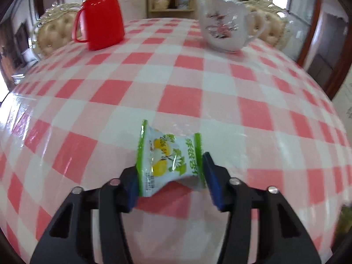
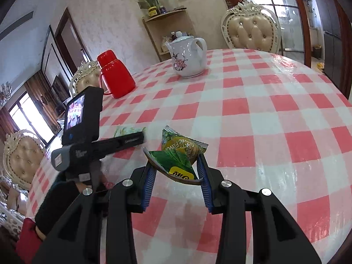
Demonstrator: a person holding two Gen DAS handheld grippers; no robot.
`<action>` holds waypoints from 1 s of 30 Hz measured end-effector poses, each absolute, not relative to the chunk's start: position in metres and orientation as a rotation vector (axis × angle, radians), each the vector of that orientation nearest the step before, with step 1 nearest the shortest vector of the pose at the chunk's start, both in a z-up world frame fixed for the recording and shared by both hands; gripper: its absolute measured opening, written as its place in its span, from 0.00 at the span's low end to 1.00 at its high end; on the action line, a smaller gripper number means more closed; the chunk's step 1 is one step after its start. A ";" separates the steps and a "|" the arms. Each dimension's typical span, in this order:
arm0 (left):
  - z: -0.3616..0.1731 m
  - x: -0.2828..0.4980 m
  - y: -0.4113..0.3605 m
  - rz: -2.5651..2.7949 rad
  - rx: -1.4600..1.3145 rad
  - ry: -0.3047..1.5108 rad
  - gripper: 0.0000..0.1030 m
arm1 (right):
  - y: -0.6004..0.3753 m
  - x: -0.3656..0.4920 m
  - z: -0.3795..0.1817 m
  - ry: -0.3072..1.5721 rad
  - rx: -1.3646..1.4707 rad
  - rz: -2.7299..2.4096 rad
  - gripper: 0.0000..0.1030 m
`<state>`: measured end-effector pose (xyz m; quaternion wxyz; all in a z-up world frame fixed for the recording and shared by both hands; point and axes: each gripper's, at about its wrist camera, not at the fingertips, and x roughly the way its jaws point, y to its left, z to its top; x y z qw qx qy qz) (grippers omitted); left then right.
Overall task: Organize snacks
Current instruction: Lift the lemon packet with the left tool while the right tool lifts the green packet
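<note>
In the left wrist view my left gripper (image 1: pixel 170 171) is shut on a white and green snack packet (image 1: pixel 168 157) with yellow fruit printed on it, held just above the checked tablecloth. In the right wrist view my right gripper (image 2: pixel 176 167) is shut on a dark green and yellow snack packet (image 2: pixel 179 155), which bends between the blue pads (image 2: pixel 149 181). The left gripper's body (image 2: pixel 92 140) shows to the left of it, its packet (image 2: pixel 127 131) partly hidden behind its finger.
A red thermos jug (image 1: pixel 100 15) (image 2: pixel 115 74) stands at the far left of the round table (image 1: pixel 220 101). A white flowered teapot (image 1: pixel 226 25) (image 2: pixel 189 57) stands at the far middle. Padded chairs (image 2: pixel 252 30) ring the table. A shelf with jars stands behind.
</note>
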<state>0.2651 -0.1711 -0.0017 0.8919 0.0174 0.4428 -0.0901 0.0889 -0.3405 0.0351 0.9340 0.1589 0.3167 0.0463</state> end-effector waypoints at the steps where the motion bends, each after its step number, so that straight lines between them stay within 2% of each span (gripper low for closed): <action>1: 0.001 0.261 -0.166 -0.213 -0.011 0.915 0.40 | -0.341 0.089 0.034 0.651 0.322 0.091 0.37; 18: 0.018 0.125 -0.104 -0.230 -0.119 0.819 0.40 | -0.337 0.092 0.025 0.655 0.271 0.071 0.37; 30: 0.015 0.068 -0.084 -0.227 -0.220 0.801 0.40 | -0.296 -0.003 0.026 0.652 0.295 0.098 0.37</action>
